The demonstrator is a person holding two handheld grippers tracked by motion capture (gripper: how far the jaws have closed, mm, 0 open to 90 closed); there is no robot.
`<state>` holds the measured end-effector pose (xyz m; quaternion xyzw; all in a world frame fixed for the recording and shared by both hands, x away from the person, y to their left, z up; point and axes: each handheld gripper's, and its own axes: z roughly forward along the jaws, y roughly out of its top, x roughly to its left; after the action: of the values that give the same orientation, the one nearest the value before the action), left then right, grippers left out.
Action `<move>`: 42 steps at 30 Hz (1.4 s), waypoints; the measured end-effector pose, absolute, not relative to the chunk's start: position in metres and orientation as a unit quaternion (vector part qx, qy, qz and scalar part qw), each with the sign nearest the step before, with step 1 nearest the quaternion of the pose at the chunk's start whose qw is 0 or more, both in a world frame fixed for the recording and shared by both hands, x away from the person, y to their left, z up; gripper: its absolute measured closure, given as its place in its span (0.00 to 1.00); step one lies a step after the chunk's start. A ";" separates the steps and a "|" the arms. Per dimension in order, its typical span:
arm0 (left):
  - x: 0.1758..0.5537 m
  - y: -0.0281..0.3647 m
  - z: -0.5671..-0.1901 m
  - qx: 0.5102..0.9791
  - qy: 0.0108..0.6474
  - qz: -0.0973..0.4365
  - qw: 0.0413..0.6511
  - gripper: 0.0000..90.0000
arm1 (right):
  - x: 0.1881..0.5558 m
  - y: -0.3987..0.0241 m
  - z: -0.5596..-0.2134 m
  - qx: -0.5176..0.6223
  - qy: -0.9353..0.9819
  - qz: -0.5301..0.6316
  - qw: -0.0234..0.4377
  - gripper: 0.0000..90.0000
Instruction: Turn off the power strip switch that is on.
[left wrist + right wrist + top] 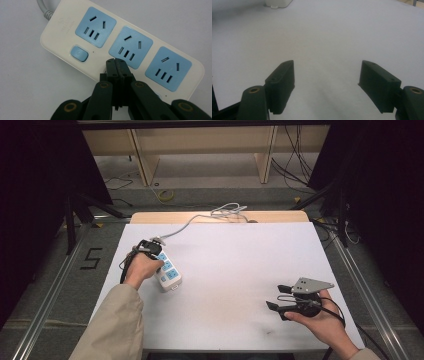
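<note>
A white power strip [168,269] with three blue sockets lies at the left of the white table [235,270]; its grey cord [187,225] runs to the far edge. In the left gripper view the power strip [57,27] shows a blue switch button [79,53] beside the first socket. My left gripper [116,62] is shut, its tips together right over the strip's near edge by the middle socket. In the high view the left gripper [154,249] sits over the strip. My right gripper [276,296] rests open at the right front, nothing between its fingers [283,75].
The cord's coiled end [227,210] lies at the table's far edge. Metal rails [365,295] border the table on both sides. The far end of the strip [277,3] peeks in at the top of the right gripper view.
</note>
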<state>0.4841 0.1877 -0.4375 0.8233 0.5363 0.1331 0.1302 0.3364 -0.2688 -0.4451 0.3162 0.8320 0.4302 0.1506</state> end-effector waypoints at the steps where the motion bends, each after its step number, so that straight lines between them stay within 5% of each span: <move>1: 0.484 0.188 -0.437 0.823 0.537 0.133 0.131 1.00 | 0.336 -0.269 -0.445 0.316 0.832 0.430 0.151 0.32; 28: 0.483 0.190 -0.433 0.819 0.536 0.145 0.144 1.00 | 0.336 -0.269 -0.445 0.316 0.831 0.432 0.151 0.32; 42: 0.477 0.196 -0.421 0.797 0.532 0.184 0.217 1.00 | 0.336 -0.270 -0.444 0.316 0.831 0.432 0.151 0.32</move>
<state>0.4768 0.1957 -0.4213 0.7975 0.5323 0.1838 0.2166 0.3361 -0.2696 -0.4445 0.3162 0.8308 0.4323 0.1514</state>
